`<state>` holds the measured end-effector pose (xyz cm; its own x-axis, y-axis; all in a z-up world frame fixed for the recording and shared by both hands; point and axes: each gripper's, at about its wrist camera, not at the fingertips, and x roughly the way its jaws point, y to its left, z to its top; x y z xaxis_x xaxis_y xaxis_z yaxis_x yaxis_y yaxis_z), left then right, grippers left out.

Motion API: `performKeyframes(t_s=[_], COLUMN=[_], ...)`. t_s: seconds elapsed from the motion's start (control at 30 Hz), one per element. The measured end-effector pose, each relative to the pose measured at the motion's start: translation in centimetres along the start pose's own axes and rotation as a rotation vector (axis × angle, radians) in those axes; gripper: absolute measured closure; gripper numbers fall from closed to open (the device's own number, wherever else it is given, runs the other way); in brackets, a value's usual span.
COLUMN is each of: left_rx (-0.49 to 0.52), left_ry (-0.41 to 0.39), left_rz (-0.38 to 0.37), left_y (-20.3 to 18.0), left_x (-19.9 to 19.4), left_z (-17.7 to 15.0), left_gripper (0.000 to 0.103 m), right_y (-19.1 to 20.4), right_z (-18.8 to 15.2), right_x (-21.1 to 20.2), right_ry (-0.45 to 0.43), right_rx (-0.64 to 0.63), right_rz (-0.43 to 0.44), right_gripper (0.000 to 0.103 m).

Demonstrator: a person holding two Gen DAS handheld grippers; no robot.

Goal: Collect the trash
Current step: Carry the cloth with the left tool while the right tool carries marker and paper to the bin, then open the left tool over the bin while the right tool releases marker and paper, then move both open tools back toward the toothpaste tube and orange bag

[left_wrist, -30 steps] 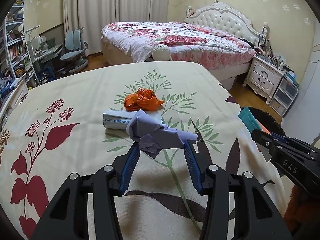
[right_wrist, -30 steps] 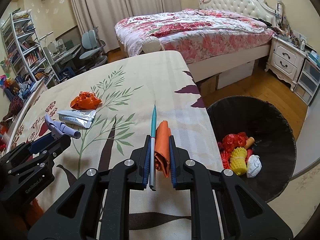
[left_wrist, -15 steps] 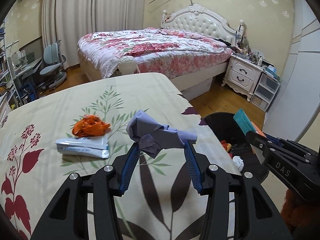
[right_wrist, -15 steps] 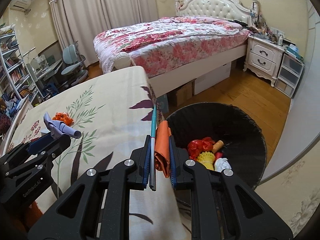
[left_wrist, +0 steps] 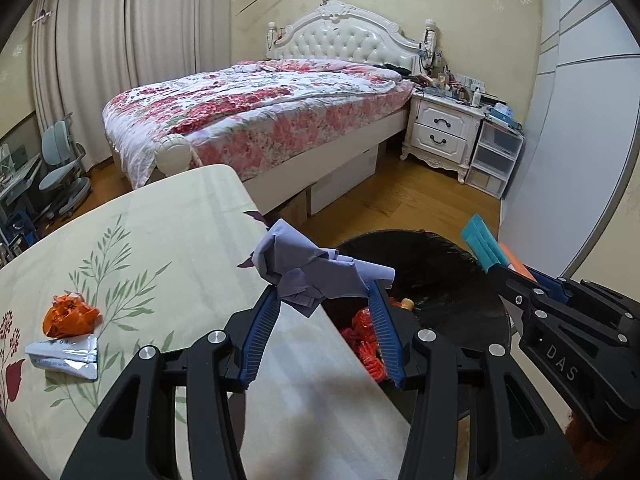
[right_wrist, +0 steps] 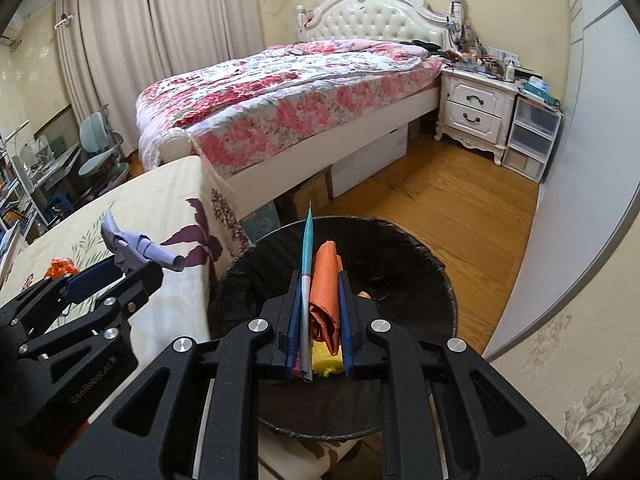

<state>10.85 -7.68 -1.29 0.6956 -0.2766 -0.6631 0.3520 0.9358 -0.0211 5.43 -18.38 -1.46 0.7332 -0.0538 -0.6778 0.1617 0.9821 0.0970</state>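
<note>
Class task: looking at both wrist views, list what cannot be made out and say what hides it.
1. Bin contents: right wrist view, blocked by right claw and its orange wrapper.
2. Silver packet print: left wrist view, too small.
3. Nightstand clutter: both views, too small.

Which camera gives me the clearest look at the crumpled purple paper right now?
The left wrist view. There the purple paper sits centre frame, pinched between the left gripper fingertips, with its folds plain to see. The right wrist view shows the same paper only small and side-on at the left edge, partly behind that gripper's fingers.
</note>
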Motion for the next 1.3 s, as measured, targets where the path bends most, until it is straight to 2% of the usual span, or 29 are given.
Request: performKeyframes(t_s=[0.37, 0.77, 0.83, 0.9, 1.03, 1.17, 1.23, 1.3], left_rx=[0.041, 0.067, 0.071, 0.067, 0.059, 0.051, 0.041, 0.032], left_ry=[0.021, 0.048, 0.054, 0.053, 0.046, 0.039, 0.043, 0.043], left_rz=[0.011, 0.019, 0.023, 0.028, 0.036, 0.056, 0.068, 0.079], left_y=[-2.0, -3.1, -3.2, -3.2, -3.0, -2.8, -2.5, -2.2], left_x=[2.9, 4.3, 4.5, 4.5, 4.2, 3.9, 3.8, 3.6], left_z=[1.0, 1.0, 1.1, 1.1, 1.1, 1.2, 1.3, 1.3], left_gripper=[0.055, 0.054, 0.051, 0.038, 0.029, 0.022, 0.021, 0.018], right_y=[-2.6, -3.4, -3.5, -3.6, -3.7, -3.9, -4.0, -4.0], right_z=[-0.2, -0.4, -0.4, -0.5, -0.6, -0.7, -0.7, -0.6], right_x=[1.7, 2.6, 2.8, 2.8, 2.9, 2.5, 2.2, 2.0], right_ry=[0.012, 0.027, 0.026, 0.027, 0.026, 0.007, 0.001, -0.006], right_rx=[0.038, 0.05, 0.054, 0.06, 0.068, 0.077, 0.079, 0.077], right_rz=[-0.031, -0.045, -0.049, -0.047, -0.062, -0.085, -0.092, -0.1], right_gripper=[0.087, 0.085, 0.082, 0.078, 0.076, 0.058, 0.055, 0.044])
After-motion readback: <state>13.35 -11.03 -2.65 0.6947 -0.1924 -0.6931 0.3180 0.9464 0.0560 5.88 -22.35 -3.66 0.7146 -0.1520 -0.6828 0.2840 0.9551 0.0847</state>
